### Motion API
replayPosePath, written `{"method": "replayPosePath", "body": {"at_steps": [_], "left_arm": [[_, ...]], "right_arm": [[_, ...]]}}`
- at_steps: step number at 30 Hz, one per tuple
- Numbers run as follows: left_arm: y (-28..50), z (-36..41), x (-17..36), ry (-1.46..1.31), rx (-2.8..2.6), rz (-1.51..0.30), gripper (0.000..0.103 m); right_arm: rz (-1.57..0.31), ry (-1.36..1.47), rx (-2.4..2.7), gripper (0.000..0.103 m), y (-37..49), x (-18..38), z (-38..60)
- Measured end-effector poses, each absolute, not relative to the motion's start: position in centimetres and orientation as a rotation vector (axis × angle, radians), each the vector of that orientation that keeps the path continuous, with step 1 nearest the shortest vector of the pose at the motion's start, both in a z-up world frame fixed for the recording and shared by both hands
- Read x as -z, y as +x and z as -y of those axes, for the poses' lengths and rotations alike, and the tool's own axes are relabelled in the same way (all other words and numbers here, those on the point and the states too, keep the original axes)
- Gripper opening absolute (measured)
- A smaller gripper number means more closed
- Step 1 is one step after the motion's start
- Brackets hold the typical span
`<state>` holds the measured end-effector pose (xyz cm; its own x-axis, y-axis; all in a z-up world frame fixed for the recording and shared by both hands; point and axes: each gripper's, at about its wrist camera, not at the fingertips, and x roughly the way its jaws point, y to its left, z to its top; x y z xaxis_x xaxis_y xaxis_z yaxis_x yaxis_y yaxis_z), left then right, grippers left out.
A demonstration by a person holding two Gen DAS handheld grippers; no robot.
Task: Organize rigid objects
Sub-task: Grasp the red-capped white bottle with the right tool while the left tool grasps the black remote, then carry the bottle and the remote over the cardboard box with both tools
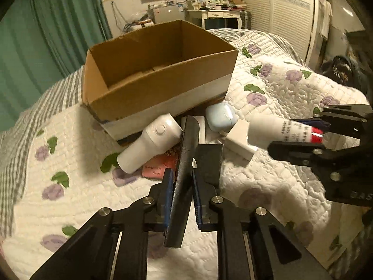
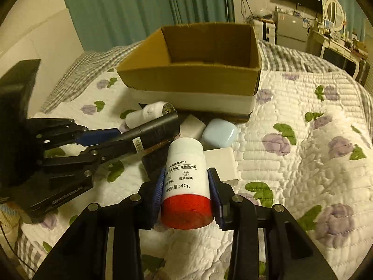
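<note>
An open cardboard box (image 1: 163, 93) (image 2: 193, 81) stands on the quilted bed, and its inside looks bare. My left gripper (image 1: 181, 186) (image 2: 109, 137) is shut on a long black device (image 1: 184, 175) (image 2: 151, 128), held above the pile in front of the box. My right gripper (image 2: 185, 186) (image 1: 324, 135) is shut on a white bottle with a red base (image 2: 186, 186) (image 1: 279, 133), also lifted. On the quilt lie a white handheld device (image 1: 149, 144) (image 2: 149, 114), a pale blue case (image 1: 220, 117) (image 2: 219, 133) and a white box (image 1: 240, 142) (image 2: 221, 163).
A pink card (image 1: 156, 168) and a black flat item (image 1: 209, 161) lie under the pile. The floral quilt (image 2: 303, 163) spreads right. Green curtains (image 1: 46, 35) hang behind; a dressing table (image 1: 219, 14) and shuttered wardrobe (image 1: 279, 11) stand beyond the bed.
</note>
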<state>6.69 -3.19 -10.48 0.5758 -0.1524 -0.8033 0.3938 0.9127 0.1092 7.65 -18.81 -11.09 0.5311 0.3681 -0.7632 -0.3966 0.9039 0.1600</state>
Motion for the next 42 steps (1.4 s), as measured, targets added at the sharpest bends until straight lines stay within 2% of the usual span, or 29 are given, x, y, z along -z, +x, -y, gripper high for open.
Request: {"method": "replayPosePath", "body": {"at_steps": [4, 12, 15, 16, 17, 19, 20, 25, 26, 29, 31, 32, 33, 37, 40, 42], "left_arm": [[6.9, 3.2, 11.7, 0.249, 0.319, -0.964, 0.016], [9.9, 4.0, 13.3, 0.231, 0.26, -0.971, 0.02], [10.4, 4.3, 13.6, 0.258, 0.275, -0.97, 0.026], [10.4, 4.5, 13.7, 0.284, 0.273, -0.96, 0.034], [10.4, 4.7, 14.0, 0.324, 0.246, -0.964, 0.048], [10.6, 4.4, 14.3, 0.341, 0.227, -0.938, 0.055], [10.8, 4.1, 14.3, 0.318, 0.243, -0.941, 0.055], [11.5, 3.9, 14.3, 0.273, 0.309, -0.956, 0.037], [11.5, 4.1, 14.3, 0.284, 0.31, -0.951, 0.03], [11.0, 4.1, 13.4, 0.251, 0.307, -0.97, 0.025], [10.6, 3.6, 12.4, 0.178, 0.322, -0.97, 0.016], [10.2, 3.2, 11.6, 0.142, 0.325, -0.965, 0.004], [9.8, 3.0, 11.0, 0.126, 0.332, -0.956, 0.0], [8.0, 2.5, 7.9, 0.085, 0.36, -0.894, 0.0], [7.8, 2.5, 7.6, 0.102, 0.339, -0.893, 0.0], [8.1, 2.5, 8.3, 0.121, 0.332, -0.923, 0.004]], "right_arm": [[-0.89, -0.037, -0.455, 0.036, 7.0, 10.6, 19.2], [-0.916, -0.014, -0.457, 0.036, 7.3, 11.7, 19.8], [-0.93, -0.001, -0.457, 0.036, 7.7, 12.3, 19.9], [-0.934, 0.004, -0.459, 0.036, 7.8, 12.4, 20.0], [-0.936, 0.006, -0.459, 0.036, 7.8, 12.5, 20.0], [-0.942, 0.006, -0.461, 0.036, 8.0, 12.7, 19.9], [-0.943, 0.005, -0.462, 0.036, 8.0, 12.8, 19.8], [-0.953, -0.004, -0.469, 0.036, 8.2, 13.3, 19.5], [-0.954, -0.004, -0.468, 0.036, 8.3, 13.4, 19.5], [-0.945, 0.003, -0.465, 0.036, 8.2, 13.1, 19.8], [-0.933, 0.005, -0.465, 0.036, 8.0, 12.7, 19.9], [-0.924, 0.006, -0.466, 0.036, 7.8, 12.3, 19.9], [-0.915, 0.009, -0.469, 0.036, 7.6, 12.0, 20.0], [-0.875, 0.017, -0.476, 0.036, 6.9, 10.3, 20.1], [-0.859, 0.014, -0.478, 0.036, 6.7, 9.7, 20.0], [-0.856, 0.012, -0.479, 0.036, 6.5, 9.5, 20.0]]}}
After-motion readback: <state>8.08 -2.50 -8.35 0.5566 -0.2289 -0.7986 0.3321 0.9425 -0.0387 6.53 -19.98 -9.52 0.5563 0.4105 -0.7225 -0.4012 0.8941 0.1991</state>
